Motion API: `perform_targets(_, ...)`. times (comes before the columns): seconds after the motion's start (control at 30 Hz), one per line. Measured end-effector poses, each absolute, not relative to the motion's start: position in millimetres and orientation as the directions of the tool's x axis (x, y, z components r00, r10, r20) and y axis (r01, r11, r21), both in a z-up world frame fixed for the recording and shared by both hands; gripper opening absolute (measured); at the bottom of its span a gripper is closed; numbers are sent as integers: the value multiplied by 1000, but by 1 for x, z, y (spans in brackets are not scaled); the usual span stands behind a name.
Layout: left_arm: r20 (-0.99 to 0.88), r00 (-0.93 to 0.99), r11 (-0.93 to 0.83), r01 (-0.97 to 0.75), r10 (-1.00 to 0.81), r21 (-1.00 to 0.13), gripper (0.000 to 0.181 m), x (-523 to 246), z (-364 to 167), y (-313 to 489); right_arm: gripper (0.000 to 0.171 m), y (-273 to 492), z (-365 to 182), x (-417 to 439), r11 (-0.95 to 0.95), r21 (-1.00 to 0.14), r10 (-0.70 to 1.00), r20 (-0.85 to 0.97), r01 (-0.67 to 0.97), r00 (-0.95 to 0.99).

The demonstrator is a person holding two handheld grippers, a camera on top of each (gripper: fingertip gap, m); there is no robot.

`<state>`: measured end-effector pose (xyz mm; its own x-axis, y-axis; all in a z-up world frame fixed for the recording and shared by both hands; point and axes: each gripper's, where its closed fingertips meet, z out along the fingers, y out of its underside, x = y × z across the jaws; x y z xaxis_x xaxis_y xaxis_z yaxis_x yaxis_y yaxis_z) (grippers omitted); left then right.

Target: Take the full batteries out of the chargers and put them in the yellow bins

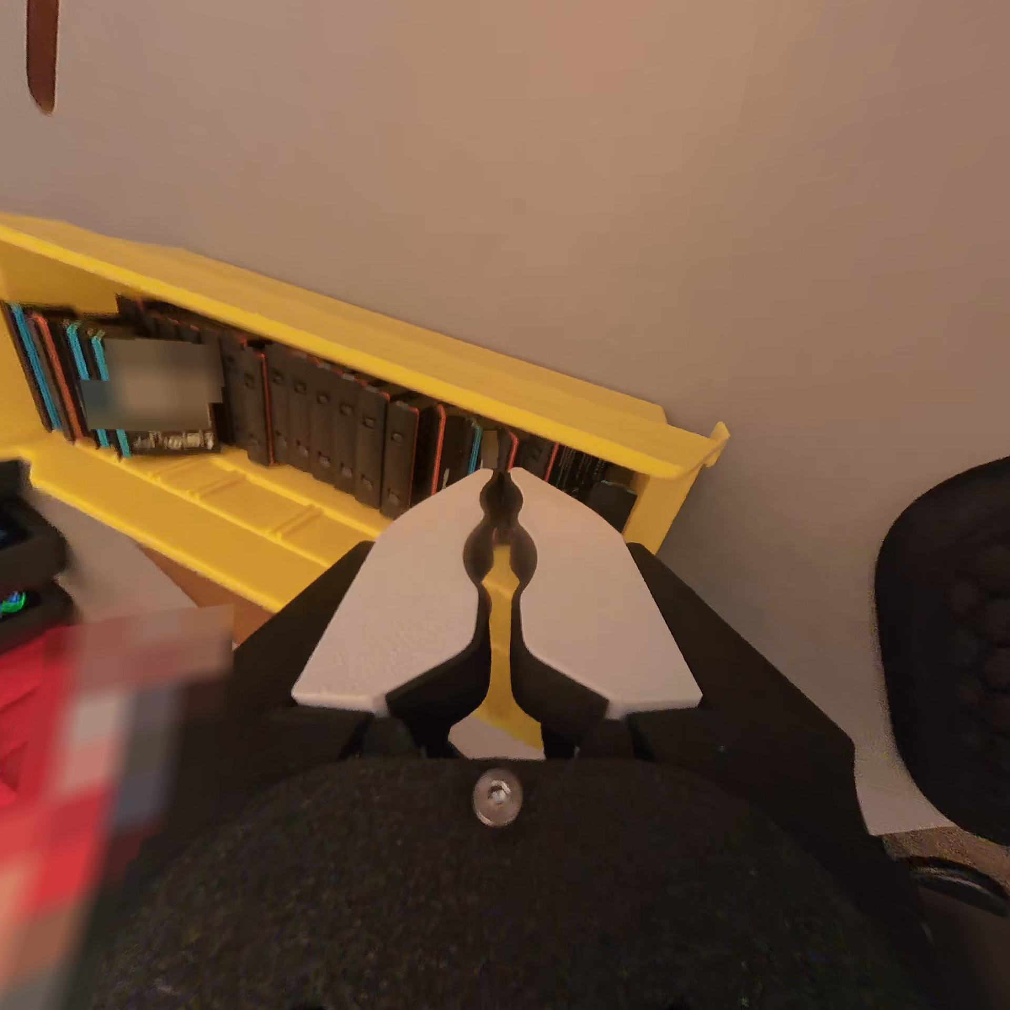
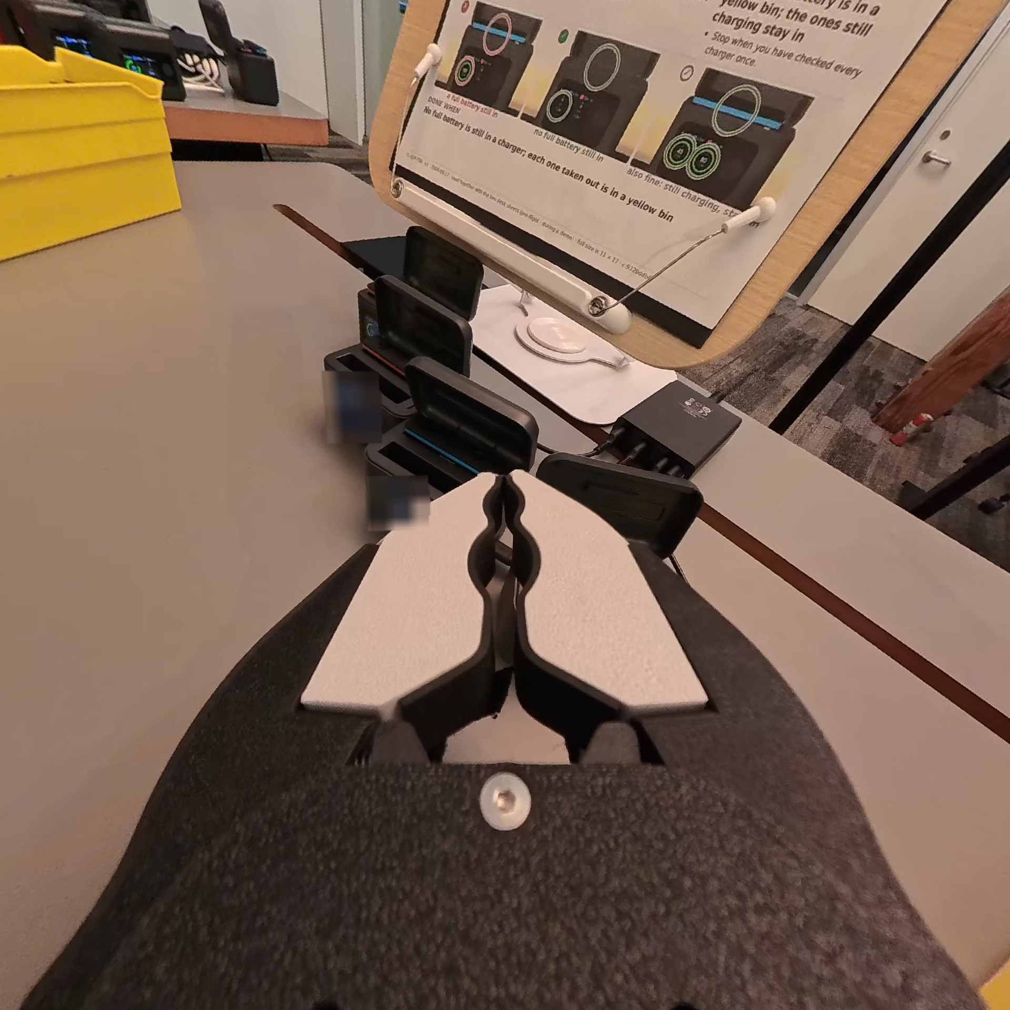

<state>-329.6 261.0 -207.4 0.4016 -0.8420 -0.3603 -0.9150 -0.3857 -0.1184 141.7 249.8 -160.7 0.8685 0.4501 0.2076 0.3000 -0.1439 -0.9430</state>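
Observation:
In the left wrist view a long yellow bin point(image 1: 339, 350) lies against the wall. Several black batteries point(image 1: 322, 421) with red or blue edges stand in a row in it. My left gripper point(image 1: 500, 476) is shut and empty, its tips just over the bin's right end. In the right wrist view several black chargers stand in a row on the grey table point(image 2: 136, 437), lids open: the nearest point(image 2: 623, 505), one beyond it point(image 2: 464, 432) and one farther back point(image 2: 421, 328). My right gripper point(image 2: 504, 478) is shut and empty just above the near chargers. Stacked yellow bins point(image 2: 82, 147) sit far left.
A wood-framed instruction board point(image 2: 656, 136) on a white stand leans over the chargers. A black power hub point(image 2: 677, 432) with cables sits to the right, near the table seam. More chargers point(image 2: 147, 60) stand on a far desk. A dark padded object point(image 1: 951, 656) is right of the bin; a red item point(image 1: 38, 738) is left. Tip to tip, the grippers are about 50 centimetres apart.

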Motion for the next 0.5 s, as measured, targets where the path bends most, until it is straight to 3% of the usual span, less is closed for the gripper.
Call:
perform_targets(0.07,-325,343,-316,-939,-882,-134,0,-325,-211,260,0,250,-161,141,-145,-942,452,208,301,867)
perform_targets(0.2,-175,153,-128,-981,-972,-148,22,-317,-221,247,0,250,-162,141,-147,-942,457,206,302,865)
perform_targets(0.5,97,107,-118,-987,-990,-113,32,-318,-232,253,0,251,-173,140,-173,-931,466,211,322,859)
